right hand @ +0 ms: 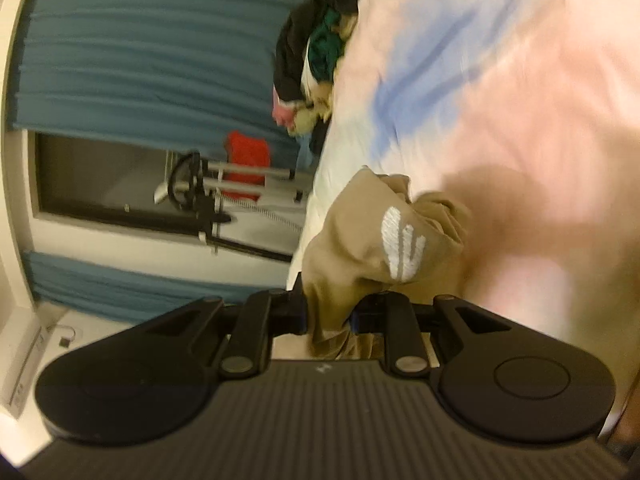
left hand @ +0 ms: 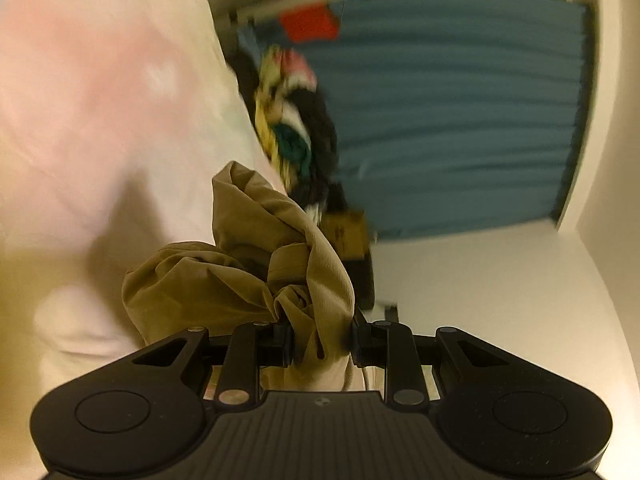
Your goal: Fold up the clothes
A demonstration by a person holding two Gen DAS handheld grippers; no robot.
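Above bed (left hand: 80,120), tilted grippers gripping garment (left hand: 248,264)

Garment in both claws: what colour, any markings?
Tan garment, with a white embroidered stripe logo. Right wrist view shows it best.

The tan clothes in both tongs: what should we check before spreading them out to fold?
1. Left tongs gripping the tan garment: ok, cloth is bunched between the fingers.
2. Right tongs gripping the tan garment: ok, shut on the cloth.
3. Both tongs on the same garment: cannot tell, neither view shows the other tongs.
4. Garment flat: not ok, it is crumpled in both views.
5. Room on the bed sheet: ok, bare sheet lies beside the garment.
6. Pile of other clothes out of the way: ok, it lies apart at the bed's edge.
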